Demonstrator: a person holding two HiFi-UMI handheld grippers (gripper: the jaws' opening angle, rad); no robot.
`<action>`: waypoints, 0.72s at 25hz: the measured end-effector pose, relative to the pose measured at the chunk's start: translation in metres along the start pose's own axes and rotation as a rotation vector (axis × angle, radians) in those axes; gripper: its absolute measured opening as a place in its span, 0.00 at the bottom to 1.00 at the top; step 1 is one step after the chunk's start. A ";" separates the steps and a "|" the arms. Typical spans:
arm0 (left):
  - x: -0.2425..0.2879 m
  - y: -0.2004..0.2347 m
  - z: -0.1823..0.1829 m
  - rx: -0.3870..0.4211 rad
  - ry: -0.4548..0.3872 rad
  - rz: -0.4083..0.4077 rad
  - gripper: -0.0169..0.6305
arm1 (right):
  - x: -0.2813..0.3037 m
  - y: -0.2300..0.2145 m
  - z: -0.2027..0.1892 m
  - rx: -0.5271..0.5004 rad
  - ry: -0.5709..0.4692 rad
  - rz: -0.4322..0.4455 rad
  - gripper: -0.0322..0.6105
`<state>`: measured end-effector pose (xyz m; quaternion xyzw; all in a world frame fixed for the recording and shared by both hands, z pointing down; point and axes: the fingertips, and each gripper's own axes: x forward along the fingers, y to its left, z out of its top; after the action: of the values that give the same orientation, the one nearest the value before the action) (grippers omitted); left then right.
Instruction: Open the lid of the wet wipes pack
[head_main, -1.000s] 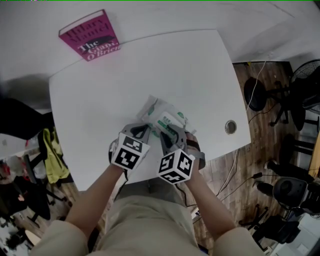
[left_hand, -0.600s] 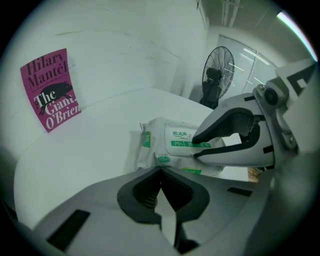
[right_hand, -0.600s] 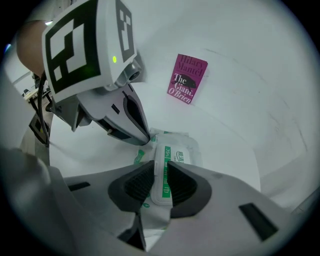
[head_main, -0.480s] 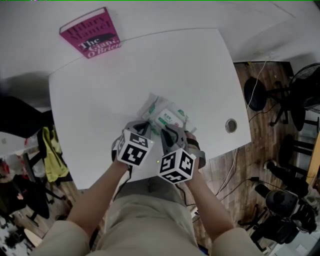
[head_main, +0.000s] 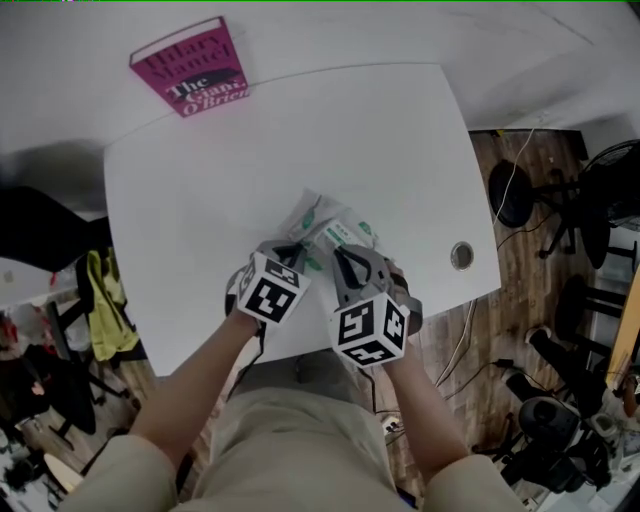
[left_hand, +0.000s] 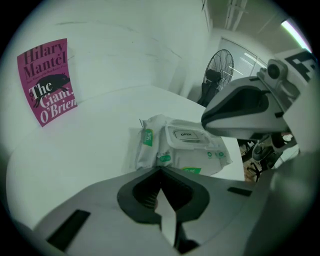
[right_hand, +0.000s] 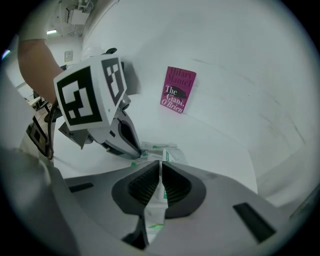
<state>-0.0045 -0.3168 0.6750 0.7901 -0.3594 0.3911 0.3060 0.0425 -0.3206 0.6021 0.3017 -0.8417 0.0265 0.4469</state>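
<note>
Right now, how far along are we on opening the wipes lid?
Done: both grippers are at the wet wipes pack on the table. In hand: the right gripper has its jaws closed to a slit with wrapper showing in it, seemingly pinching the pack; the left gripper, jaws together, sits at its near edge. To do: the lid lies flat, unopened.

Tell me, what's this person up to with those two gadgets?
A person holds a two-jaw gripper in each hand over a wet wipes pack lying on a white table. The left gripper is shut on nothing, just short of the pack. The right gripper has its jaws almost together right over the pack. The lid lies flat, not yet opened. A pink book lies farther off.
</note>
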 end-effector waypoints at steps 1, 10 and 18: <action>0.000 0.000 -0.001 -0.001 0.003 -0.006 0.06 | -0.002 -0.006 0.002 0.006 -0.009 -0.008 0.11; -0.001 0.000 -0.002 0.003 -0.007 -0.016 0.06 | -0.002 -0.061 -0.006 0.173 -0.063 -0.051 0.10; -0.001 0.001 0.000 0.019 -0.019 -0.020 0.06 | 0.015 -0.082 -0.024 0.209 -0.067 -0.118 0.10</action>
<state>-0.0056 -0.3172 0.6742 0.8001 -0.3506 0.3839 0.2991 0.0976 -0.3873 0.6094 0.3963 -0.8297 0.0779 0.3854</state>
